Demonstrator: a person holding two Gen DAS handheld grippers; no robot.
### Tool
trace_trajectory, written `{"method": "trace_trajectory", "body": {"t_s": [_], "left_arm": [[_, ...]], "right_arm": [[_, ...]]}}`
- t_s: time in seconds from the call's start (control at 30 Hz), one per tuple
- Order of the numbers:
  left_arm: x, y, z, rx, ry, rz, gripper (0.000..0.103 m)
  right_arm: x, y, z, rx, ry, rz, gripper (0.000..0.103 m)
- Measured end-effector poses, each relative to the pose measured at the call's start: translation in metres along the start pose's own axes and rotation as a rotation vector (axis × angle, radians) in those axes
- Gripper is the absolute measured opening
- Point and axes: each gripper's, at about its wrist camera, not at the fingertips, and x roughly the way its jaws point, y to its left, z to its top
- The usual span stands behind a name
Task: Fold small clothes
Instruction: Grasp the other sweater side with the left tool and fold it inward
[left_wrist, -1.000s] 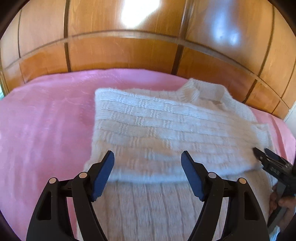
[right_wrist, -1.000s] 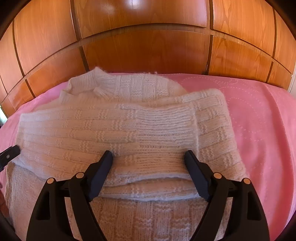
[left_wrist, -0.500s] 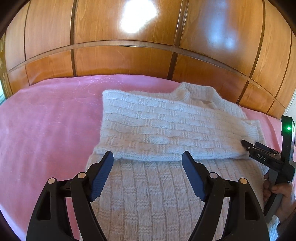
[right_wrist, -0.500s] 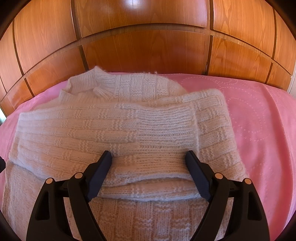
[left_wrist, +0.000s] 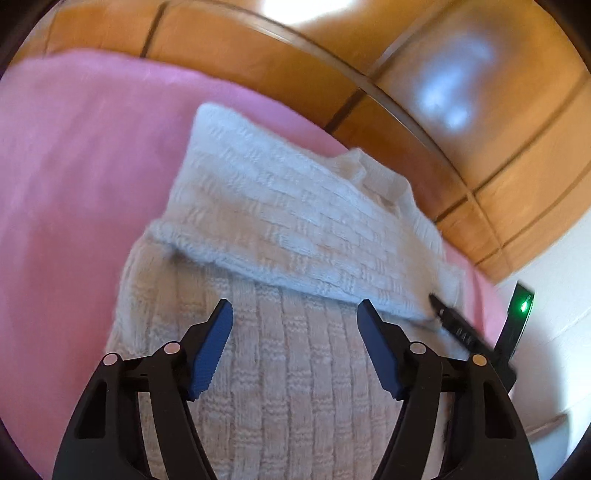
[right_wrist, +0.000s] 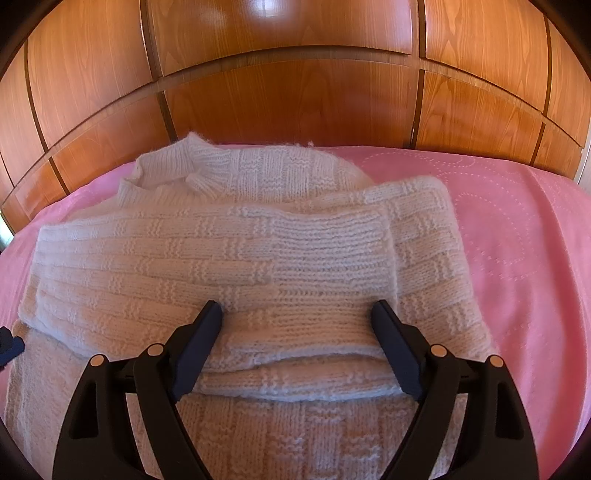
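A white knitted sweater lies on a pink bedspread, both sleeves folded across its chest and the collar toward the wooden panels. My left gripper is open and empty above the sweater's lower body. My right gripper is open and empty, its fingertips resting at the folded sleeve's edge on the sweater. The right gripper also shows at the right of the left wrist view. A bit of the left gripper shows at the left edge of the right wrist view.
Wooden panels rise behind the bed. The pink bedspread spreads wide to the right of the sweater. A white wall shows at the far right in the left wrist view.
My left gripper has pulled back and tilted, so the sweater now sits skewed and blurred in its view. The right gripper has stayed at the folded sleeve's edge.
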Motion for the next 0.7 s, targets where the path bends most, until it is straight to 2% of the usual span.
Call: {"method": "trace_trajectory", "body": {"t_s": [0.03,0.1,0.17,0.2,0.23,0.27,0.3,0.4,0.57,0.7], "left_arm": [[0.002,0.002,0.003,-0.014,-0.004,-0.004,0.069],[0.006,0.005,0.008,-0.040,-0.018,-0.001,0.060],[0.020,0.011,0.017,-0.081,0.007,-0.002,0.056],[0.028,0.015,0.019,-0.107,0.019,0.015,0.042],[0.032,0.017,0.021,-0.120,0.020,0.034,0.034],[0.033,0.018,0.023,-0.121,0.011,0.043,0.015],[0.030,0.019,0.025,-0.122,-0.011,0.045,0.004],[0.018,0.020,0.025,-0.128,-0.071,0.033,0.004],[0.031,0.022,0.007,-0.036,-0.049,0.128,0.005],[0.036,0.009,0.010,0.019,-0.052,0.202,0.008]], "right_arm": [[0.000,0.000,0.000,0.000,0.000,0.000,0.084],[0.000,0.000,0.000,0.000,0.000,0.000,0.084],[0.000,0.000,0.000,0.001,0.000,0.001,0.084],[0.000,0.000,0.000,0.001,0.000,0.000,0.084],[0.000,0.000,0.000,0.001,-0.001,0.000,0.084],[0.000,0.000,0.000,0.000,-0.001,0.000,0.084],[0.000,0.001,0.000,-0.002,-0.002,-0.003,0.084],[-0.003,0.006,0.000,-0.026,-0.011,-0.026,0.084],[-0.001,0.005,0.000,-0.022,-0.007,-0.009,0.084],[0.003,0.005,0.001,-0.025,0.004,-0.013,0.085]]}}
